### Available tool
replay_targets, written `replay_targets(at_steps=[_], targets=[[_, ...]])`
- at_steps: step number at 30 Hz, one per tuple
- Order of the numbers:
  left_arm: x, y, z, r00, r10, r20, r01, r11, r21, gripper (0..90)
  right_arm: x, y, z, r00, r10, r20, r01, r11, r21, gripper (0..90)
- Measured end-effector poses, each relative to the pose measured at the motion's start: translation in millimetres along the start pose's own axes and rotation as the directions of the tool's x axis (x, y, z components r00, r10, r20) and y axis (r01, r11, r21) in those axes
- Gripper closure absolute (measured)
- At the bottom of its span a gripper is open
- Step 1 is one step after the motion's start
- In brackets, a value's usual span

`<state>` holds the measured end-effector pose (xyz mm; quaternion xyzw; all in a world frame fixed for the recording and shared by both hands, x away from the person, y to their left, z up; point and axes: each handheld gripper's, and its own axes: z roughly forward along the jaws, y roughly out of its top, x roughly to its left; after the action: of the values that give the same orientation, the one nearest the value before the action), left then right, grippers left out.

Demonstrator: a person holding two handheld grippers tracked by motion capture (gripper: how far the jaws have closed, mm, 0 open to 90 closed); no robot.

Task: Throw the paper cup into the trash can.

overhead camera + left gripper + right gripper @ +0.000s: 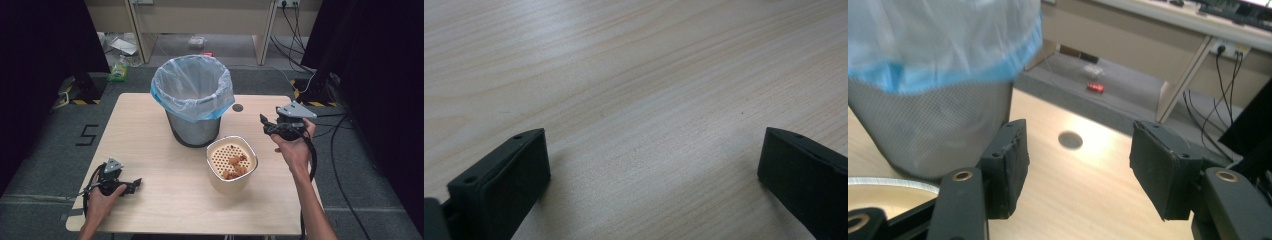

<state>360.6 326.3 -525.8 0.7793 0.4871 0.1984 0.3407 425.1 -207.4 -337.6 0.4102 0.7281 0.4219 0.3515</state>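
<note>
High view: a cream cylindrical container with a perforated insert (231, 162) holding brown food scraps (235, 165) stands on the pale wooden table (155, 150), just in front of the bin.

Behind it and very near, whether touching I cannot tell, rises the grey mesh waste bin lined with a clear, blue-edged plastic bag (193, 100). The right gripper (267, 126) is held above the table to the right of the container, apart from it; its jaws stand well open with nothing between them, and in the right gripper view (1075, 167) they frame the table's dark round hole (1070, 140). The left gripper (134, 184) rests at the table's near left, well apart from the container, jaws wide and empty over bare wood (651, 165).
</note>
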Motion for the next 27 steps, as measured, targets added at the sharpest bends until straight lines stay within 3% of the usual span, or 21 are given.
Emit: replay_targets(at_steps=[14, 21, 23, 27], targets=[[0.0, 0.0, 0.1, 1.0, 0.0, 0.0, 0.0, 1.0, -0.001, 0.0, -6.4, -70.1, -17.1, 0.9971, 0.069, 0.033, -0.07, 0.996, 0.046, 37.4], [-0.1, 0.0, 0.1, 1.0, -0.001, 0.0, 0.001, 1.0, -0.002, 0.0, -1.4, -111.7, -22.2, 0.9951, 0.09, 0.04, -0.094, 0.991, 0.094, 36.9], [0.0, 0.0, 0.1, 1.0, 0.0, 0.0, 0.0, 1.0, -0.001, 0.0, -0.8, -119.0, -21.3, 0.9962, 0.082, 0.03, -0.085, 0.988, 0.129, 36.2], [0.0, 0.0, 0.1, 1.0, 0.0, 0.0, 0.0, 1.0, -0.001, 0.0, 0.4, -129.3, -21.3, 0.9947, 0.1, 0.027, -0.102, 0.984, 0.145, 35.4]])
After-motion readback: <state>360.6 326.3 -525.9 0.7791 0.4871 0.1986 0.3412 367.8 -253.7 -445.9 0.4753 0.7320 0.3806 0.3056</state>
